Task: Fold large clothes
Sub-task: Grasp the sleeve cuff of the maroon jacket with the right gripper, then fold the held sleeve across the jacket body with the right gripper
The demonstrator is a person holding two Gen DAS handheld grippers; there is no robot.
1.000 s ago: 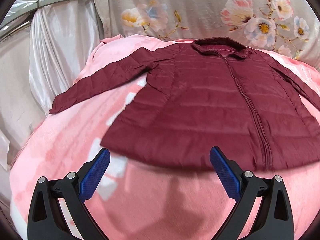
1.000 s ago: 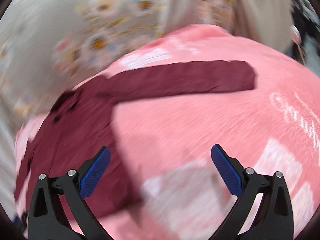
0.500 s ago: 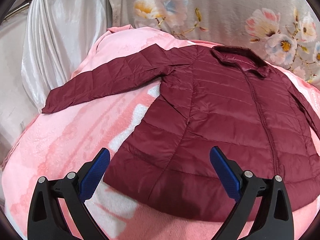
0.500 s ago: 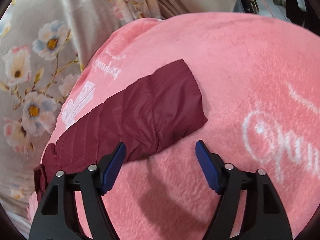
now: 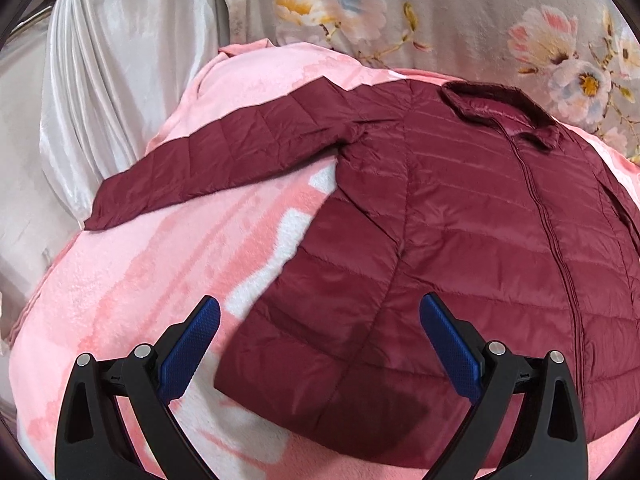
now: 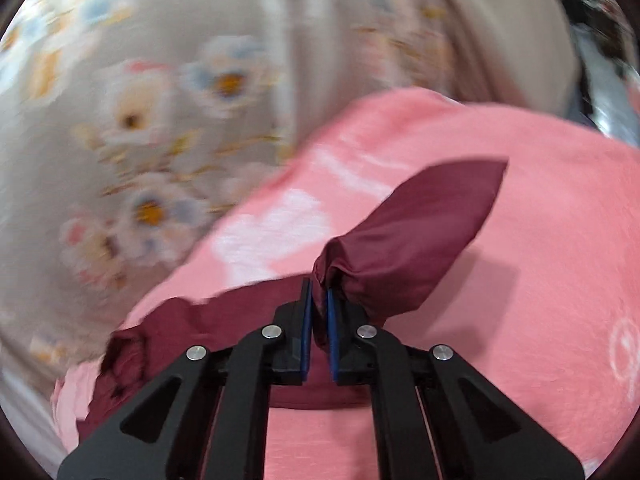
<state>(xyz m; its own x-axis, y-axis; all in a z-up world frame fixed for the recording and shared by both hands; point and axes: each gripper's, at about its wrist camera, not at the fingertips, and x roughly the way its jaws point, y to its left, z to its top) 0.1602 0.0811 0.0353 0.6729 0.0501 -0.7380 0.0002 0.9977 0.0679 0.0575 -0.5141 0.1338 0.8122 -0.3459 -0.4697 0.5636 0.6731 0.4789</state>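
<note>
- Left wrist view: left gripper (image 5: 320, 344) spread wide, nothing between the blue pads, hovering over the jacket's near hem corner.
- Maroon quilted jacket (image 5: 460, 220) lying flat and face up on the pink blanket (image 5: 132, 288), zip closed, collar (image 5: 500, 108) at the far end, one sleeve (image 5: 224, 156) stretched out toward the white curtain (image 5: 112, 60).
- Probably best kept low and ready near the hem to pin the body flat while the other sleeve comes across; grabbing too early would likely drag the slick fabric.
- Floral fabric (image 5: 440, 8) hanging behind the collar, white curtain just beyond the cuff; neither lying on the jacket.

- Right wrist view: right gripper (image 6: 319, 312) just closed, pinching the jacket's other sleeve (image 6: 412, 232) a little short of the cuff, which juts up past the jaws, clear of the blanket.
- Judged step: carrying this sleeve inward over the chest. Best done lifted enough to clear the blanket, then laid straight across without twisting.
- Thin pinch on slippery shell; may slip out if swung fast.
- Picture blurred, floral fabric close at left; rest of the jacket bunched below the fingers, exact lie unclear.
</note>
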